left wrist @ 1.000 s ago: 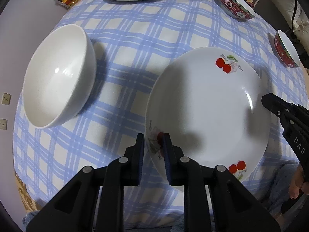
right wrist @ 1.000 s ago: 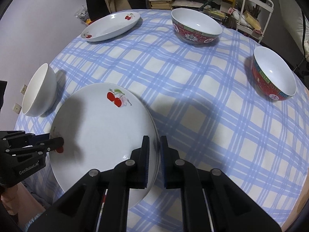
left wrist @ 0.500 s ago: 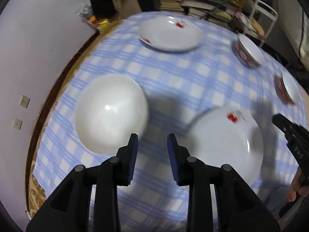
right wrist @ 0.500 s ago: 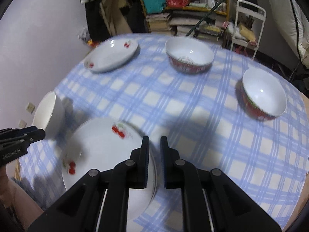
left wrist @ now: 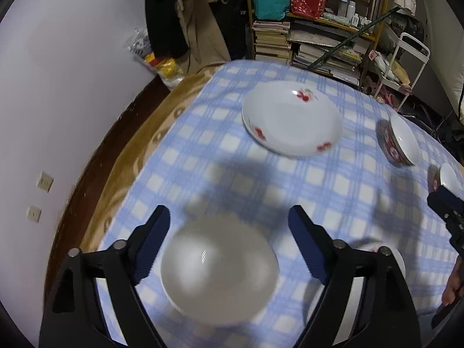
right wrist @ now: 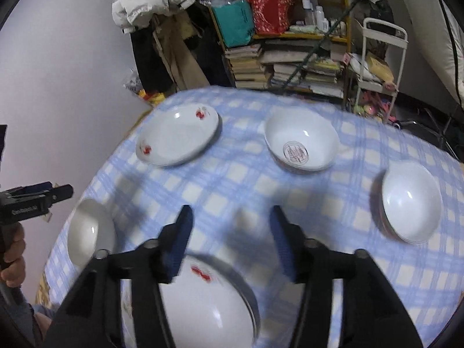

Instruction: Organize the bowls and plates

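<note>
My left gripper [left wrist: 229,243] is open and empty, raised above a plain white bowl [left wrist: 217,269] near the table's front left. My right gripper [right wrist: 230,243] is open and empty, raised above a stack of cherry-patterned plates [right wrist: 200,301] at the table's front edge. Another cherry plate [left wrist: 291,121] sits at the far side; it also shows in the right wrist view [right wrist: 177,137]. Two red-sided bowls [right wrist: 301,143] [right wrist: 409,203] sit to the right. The white bowl also shows in the right wrist view [right wrist: 90,232].
A blue-checked cloth [right wrist: 232,185] covers the round table. Behind it stand a shelf of books and bags [right wrist: 290,58] and a white cart [right wrist: 380,66]. A wall [left wrist: 58,87] is close on the left. The left gripper also shows in the right wrist view [right wrist: 37,200].
Both grippers have opened, letting go of the plate on the stack, and have lifted up and back from the table. The left one has swung left over the white bowl.
</note>
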`<state>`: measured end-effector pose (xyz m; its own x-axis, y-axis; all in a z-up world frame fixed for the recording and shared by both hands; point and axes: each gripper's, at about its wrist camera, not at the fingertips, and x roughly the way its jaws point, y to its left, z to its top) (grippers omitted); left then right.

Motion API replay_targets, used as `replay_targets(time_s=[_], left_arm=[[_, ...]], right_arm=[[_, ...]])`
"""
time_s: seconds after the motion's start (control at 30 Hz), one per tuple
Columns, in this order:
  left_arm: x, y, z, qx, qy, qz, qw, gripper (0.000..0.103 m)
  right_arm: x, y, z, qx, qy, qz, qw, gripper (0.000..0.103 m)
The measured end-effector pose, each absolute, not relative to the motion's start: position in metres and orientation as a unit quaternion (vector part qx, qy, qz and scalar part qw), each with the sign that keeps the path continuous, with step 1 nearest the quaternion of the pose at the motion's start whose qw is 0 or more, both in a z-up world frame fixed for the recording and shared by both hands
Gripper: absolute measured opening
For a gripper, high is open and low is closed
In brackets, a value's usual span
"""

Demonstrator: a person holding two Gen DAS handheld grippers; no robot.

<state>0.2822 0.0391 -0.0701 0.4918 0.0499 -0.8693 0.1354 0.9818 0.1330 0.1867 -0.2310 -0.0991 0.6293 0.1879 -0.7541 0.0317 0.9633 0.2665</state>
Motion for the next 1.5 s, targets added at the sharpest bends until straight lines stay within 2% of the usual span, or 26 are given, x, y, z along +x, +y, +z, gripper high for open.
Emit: replay_targets(time_s=[0.07,0.23,0.6,0.73,0.83,0.9,0.97,1.0,1.07,1.2,1.27,1.33,1.4,1.5], left_arm=[[0.298,0.039,-0.070,0.092,0.501,-0.019,0.860,0.086],[0.348,0.042,-0.080,0.070,0.507,-0.006,0.859,0.086],[0.422,0.036,-0.131,0.088,0.532,-0.006,0.842,0.086],[0.434,0.031,-0.145,0.091,0.537,-0.009,0.839,0.086],[0.443,0.028,-0.156,0.080,0.549,-0.016,0.832,0.086],[0.449,0.027,-0.161,0.070,0.556,-0.022,0.828,0.079],[0.455,0.026,-0.168,0.060,0.567,-0.026,0.821,0.067],[0.457,0.027,-0.171,0.050,0.575,-0.033,0.816,0.065],[0.463,0.030,-0.177,0.022,0.588,-0.044,0.807,0.051],[0.473,0.038,-0.185,-0.021,0.598,-0.049,0.799,0.037],[0.476,0.040,-0.186,-0.052,0.603,-0.060,0.794,0.021],[0.478,0.038,-0.188,-0.067,0.610,-0.069,0.786,0.013],[0.478,0.031,-0.186,-0.046,0.612,-0.068,0.786,0.014],[0.476,0.024,-0.180,-0.025,0.611,-0.072,0.788,0.014]], right_arm=[[0.204,-0.227,-0.097,0.119,0.425,0.043,0.896,0.078],[0.246,-0.215,-0.091,0.087,0.422,0.071,0.899,0.079],[0.360,-0.208,-0.110,0.115,0.454,0.082,0.880,0.079],[0.388,-0.207,-0.127,0.126,0.467,0.079,0.872,0.076],[0.402,-0.200,-0.139,0.119,0.481,0.081,0.865,0.065],[0.409,-0.196,-0.149,0.113,0.495,0.083,0.857,0.060],[0.415,-0.193,-0.158,0.110,0.508,0.085,0.850,0.053],[0.418,-0.191,-0.164,0.108,0.515,0.085,0.846,0.053],[0.423,-0.189,-0.172,0.106,0.522,0.082,0.842,0.053],[0.431,-0.185,-0.180,0.104,0.527,0.088,0.839,0.051],[0.435,-0.179,-0.184,0.096,0.536,0.095,0.833,0.023],[0.438,-0.173,-0.187,0.084,0.548,0.095,0.827,0.018],[0.436,-0.169,-0.187,0.067,0.547,0.089,0.830,0.015],[0.431,-0.168,-0.185,0.059,0.557,0.081,0.825,0.015]])
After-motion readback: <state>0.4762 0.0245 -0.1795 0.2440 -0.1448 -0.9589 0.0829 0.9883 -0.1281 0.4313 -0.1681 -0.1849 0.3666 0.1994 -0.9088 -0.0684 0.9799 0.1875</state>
